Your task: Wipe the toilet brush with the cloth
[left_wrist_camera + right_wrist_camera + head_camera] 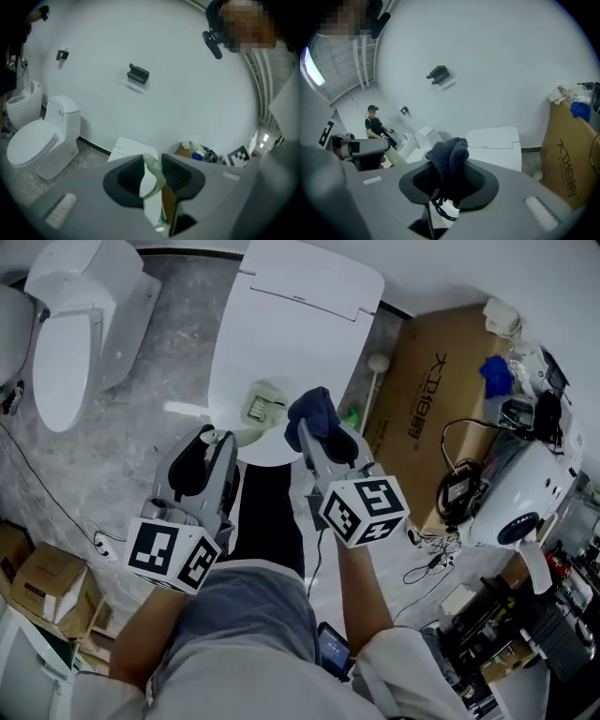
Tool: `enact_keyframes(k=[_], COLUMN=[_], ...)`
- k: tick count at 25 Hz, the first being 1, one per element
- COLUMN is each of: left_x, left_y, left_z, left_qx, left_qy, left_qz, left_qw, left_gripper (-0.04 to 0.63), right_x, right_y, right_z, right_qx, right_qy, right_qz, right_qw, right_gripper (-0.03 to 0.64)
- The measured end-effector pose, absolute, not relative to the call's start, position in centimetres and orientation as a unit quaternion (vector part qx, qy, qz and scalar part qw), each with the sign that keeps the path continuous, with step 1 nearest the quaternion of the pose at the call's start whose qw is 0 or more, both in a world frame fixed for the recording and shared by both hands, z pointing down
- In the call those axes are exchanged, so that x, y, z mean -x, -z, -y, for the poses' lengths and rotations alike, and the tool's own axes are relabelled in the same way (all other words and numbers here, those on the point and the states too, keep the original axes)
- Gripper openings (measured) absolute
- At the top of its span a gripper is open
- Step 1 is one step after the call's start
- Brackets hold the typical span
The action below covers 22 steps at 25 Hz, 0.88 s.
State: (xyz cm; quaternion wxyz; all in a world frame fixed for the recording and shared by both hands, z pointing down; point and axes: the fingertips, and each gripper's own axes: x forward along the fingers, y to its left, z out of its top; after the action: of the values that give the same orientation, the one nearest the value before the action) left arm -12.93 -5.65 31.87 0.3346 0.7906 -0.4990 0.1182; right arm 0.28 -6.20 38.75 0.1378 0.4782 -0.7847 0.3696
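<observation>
Head view: big cardboard box (441,418) against the right wall, closed, with a blue item (497,376) and small white bits lying on its top far edge. Smaller cardboard boxes (47,577) sit at the floor's lower left corner, shut, contents unseen. White toilet (291,324) in the centre with its lid down; second white toilet (70,343) at the far left, also closed. Grey marbled floor (122,446), plain white walls.

Left gripper (214,439) is clenched on the pale green handle of the toilet brush (262,407), whose head hangs over the front edge of the centre toilet's lid. Right gripper (314,435) is clamped on the dark blue cloth (314,409), bunched up just beside the brush head; contact unclear.

Right side is crowded with a white device (520,493) and cables (441,554). Open floor lies between the two toilets.
</observation>
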Motion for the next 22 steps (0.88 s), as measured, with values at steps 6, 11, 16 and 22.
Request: enact_keyframes(k=[6,11,16,22], left_x=[13.0,13.1,13.2,13.2], left_y=[-31.9,-32.2,-32.1,-32.1], left_z=[5.8,5.8,5.8,5.9], left_qx=[-0.784,-0.780,-0.778,-0.777], left_qy=[-0.109,-0.107,-0.106,-0.104], left_qz=[0.517,0.522,0.524,0.527], left_qw=[0.325,0.329,0.329,0.328], left_gripper=[0.000,0.000,0.000,0.000], right_x=[1.9,4.4,7.1,10.7], right_y=[-42.1,-45.0,-47.5,-51.3], right_z=[7.6,7.9,9.2,9.8], right_qx=[-0.393,-0.301,-0.211,-0.097], right_qy=[-0.398,-0.395,-0.385,-0.370], right_qz=[0.818,0.852,0.875,0.879], right_qw=[0.138,0.166,0.203,0.287], right_gripper=[0.104,0.104,0.104,0.106])
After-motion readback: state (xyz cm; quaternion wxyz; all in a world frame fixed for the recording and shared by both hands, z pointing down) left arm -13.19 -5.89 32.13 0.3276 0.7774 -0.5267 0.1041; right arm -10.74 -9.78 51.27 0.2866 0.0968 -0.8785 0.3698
